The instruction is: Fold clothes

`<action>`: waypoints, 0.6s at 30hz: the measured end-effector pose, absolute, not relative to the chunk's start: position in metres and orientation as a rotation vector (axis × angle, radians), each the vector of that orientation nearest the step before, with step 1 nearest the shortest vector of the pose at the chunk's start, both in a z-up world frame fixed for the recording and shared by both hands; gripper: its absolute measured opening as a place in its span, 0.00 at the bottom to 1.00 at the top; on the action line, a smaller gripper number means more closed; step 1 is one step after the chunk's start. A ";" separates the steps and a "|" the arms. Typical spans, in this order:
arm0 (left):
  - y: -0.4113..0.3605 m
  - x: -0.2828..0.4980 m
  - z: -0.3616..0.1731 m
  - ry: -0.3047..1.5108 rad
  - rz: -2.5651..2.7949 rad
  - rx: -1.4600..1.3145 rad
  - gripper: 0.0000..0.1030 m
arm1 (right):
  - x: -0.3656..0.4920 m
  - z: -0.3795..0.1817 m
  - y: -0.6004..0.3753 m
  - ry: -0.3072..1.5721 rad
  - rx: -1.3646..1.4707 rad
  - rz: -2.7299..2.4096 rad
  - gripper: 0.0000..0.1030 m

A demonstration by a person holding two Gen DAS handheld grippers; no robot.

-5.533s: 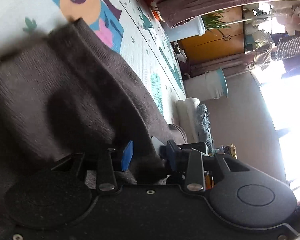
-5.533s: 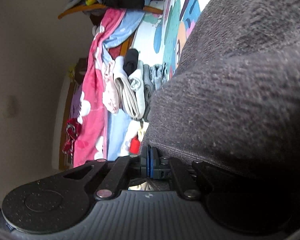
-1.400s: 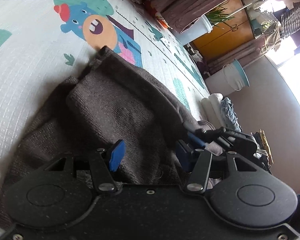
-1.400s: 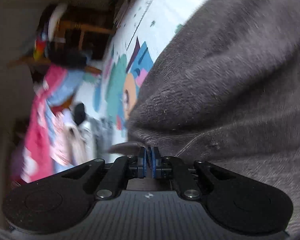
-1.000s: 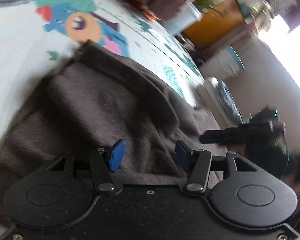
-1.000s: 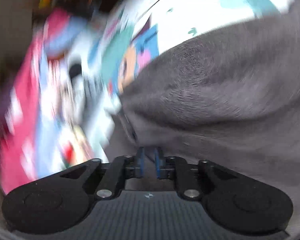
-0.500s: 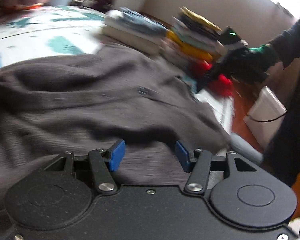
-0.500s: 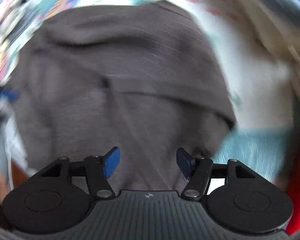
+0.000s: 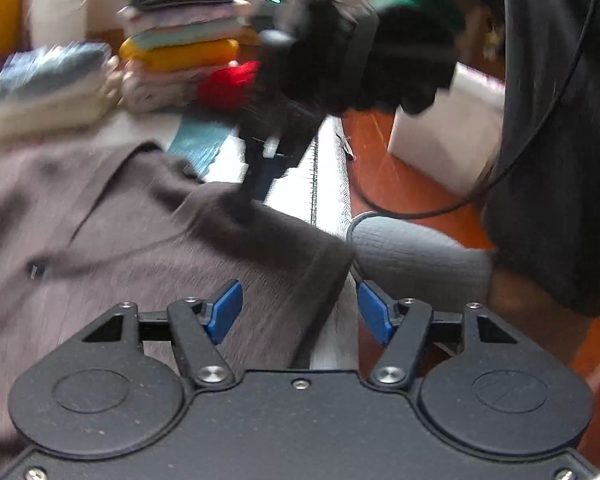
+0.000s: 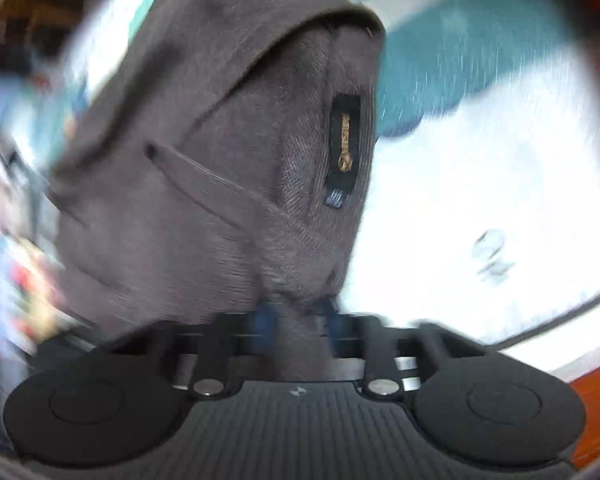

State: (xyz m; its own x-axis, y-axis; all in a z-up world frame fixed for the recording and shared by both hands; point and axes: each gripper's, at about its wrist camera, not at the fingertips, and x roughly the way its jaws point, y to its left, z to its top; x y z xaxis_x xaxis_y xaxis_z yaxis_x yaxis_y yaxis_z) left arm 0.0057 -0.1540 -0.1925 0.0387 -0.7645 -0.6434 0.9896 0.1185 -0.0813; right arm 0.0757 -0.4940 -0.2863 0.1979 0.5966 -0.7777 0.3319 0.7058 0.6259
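Observation:
A brown knit sweater (image 9: 132, 232) lies spread on the play mat, its near corner under my left gripper (image 9: 299, 314). The left jaws are opening; the blue pads (image 9: 224, 312) stand wide apart above the hem and press on nothing. In the left wrist view a black-gloved hand (image 9: 380, 60) holds my right gripper, tips down on the sweater's far edge (image 9: 244, 200). In the blurred right wrist view the right gripper (image 10: 299, 326) is closing, with a bunched fold of the sweater (image 10: 220, 160) pinched between its pads, just below the black neck label (image 10: 343, 148).
Stacks of folded clothes (image 9: 180, 40) and a white bin (image 9: 56, 12) stand beyond the sweater. The white and teal mat (image 10: 480, 168) ends at an orange floor (image 9: 400, 176). A person's grey-clad knee (image 9: 416, 256), a cable and a white box (image 9: 452, 140) are at the right.
The left view has swung from the mat's far side round to the sweater's near corner. The right gripper let go, opened wide, came down by the neck label and closed on a fold.

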 end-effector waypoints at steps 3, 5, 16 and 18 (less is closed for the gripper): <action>-0.174 -0.021 -0.204 0.491 -1.368 0.602 0.63 | 0.072 -0.283 -0.496 1.337 1.051 0.222 0.17; -0.184 -0.034 -0.210 0.418 -1.312 0.680 0.64 | 0.072 -0.281 -0.490 1.309 1.152 0.240 0.17; -0.150 0.046 -0.179 0.395 -1.019 0.565 0.14 | 0.099 -0.239 -0.478 1.175 1.136 0.515 0.55; -0.125 0.067 -0.168 0.446 -0.968 0.482 0.14 | 0.104 -0.213 -0.491 1.103 0.860 0.535 0.68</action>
